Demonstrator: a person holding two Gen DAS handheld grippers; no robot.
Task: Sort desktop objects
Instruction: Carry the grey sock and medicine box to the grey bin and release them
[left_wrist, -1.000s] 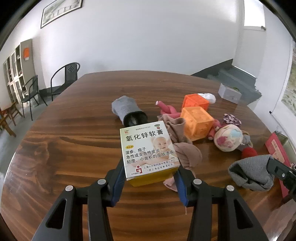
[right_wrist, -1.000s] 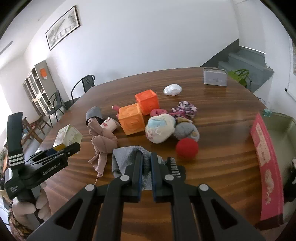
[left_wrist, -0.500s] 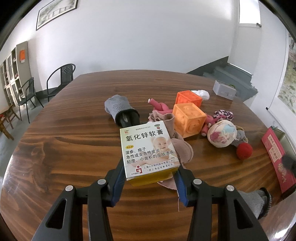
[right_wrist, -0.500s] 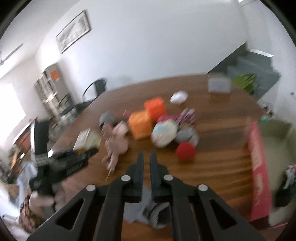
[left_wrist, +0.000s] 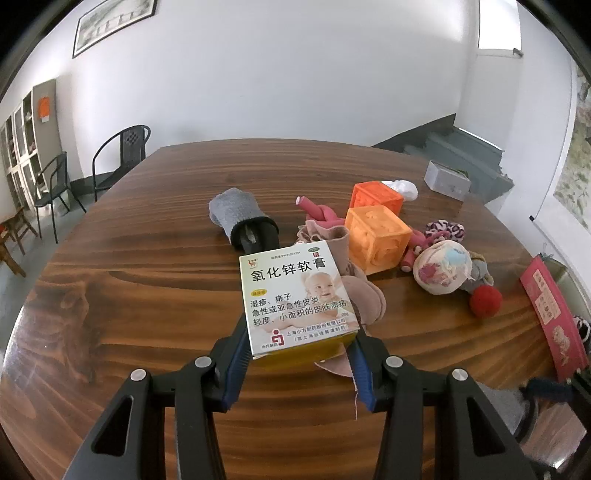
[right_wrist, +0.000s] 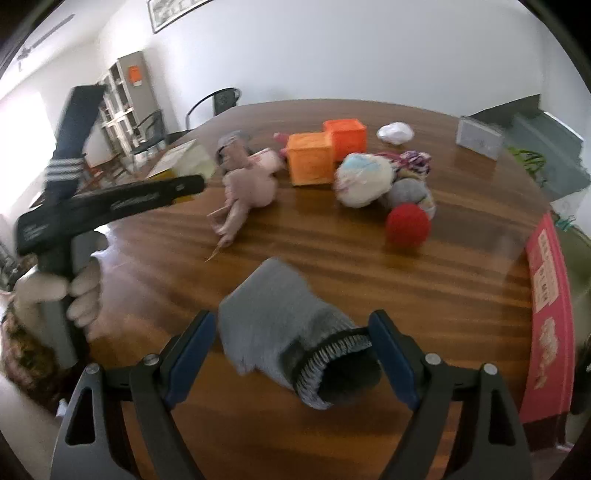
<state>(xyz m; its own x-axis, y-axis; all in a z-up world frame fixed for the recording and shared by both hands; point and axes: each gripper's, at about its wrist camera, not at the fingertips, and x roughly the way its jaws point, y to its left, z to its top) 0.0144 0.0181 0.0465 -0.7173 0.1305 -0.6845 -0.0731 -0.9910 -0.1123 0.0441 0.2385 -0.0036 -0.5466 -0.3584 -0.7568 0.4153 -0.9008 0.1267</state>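
My left gripper (left_wrist: 297, 350) is shut on a white and yellow medicine box (left_wrist: 295, 301) with a baby's face, held above the wooden table (left_wrist: 129, 288). My right gripper (right_wrist: 293, 345) is open, its jaws wide apart. A grey sock (right_wrist: 291, 332) lies on the table between them near the front edge; it also shows at the lower right of the left wrist view (left_wrist: 517, 406). The left gripper appears at the left of the right wrist view (right_wrist: 110, 201).
Further back lie two orange cubes (left_wrist: 376, 236), a pink cloth (right_wrist: 251, 181), a patterned ball (left_wrist: 441, 266), a red ball (right_wrist: 408, 225), a second grey sock (left_wrist: 240, 216), a white wad (right_wrist: 395, 133) and a grey box (right_wrist: 478, 136). A red packet (right_wrist: 546, 295) lies along the right edge.
My right gripper was shut on the grey sock, carried it toward the table's front edge, then opened; the sock now lies between its jaws. My left gripper still holds the box, slightly higher.
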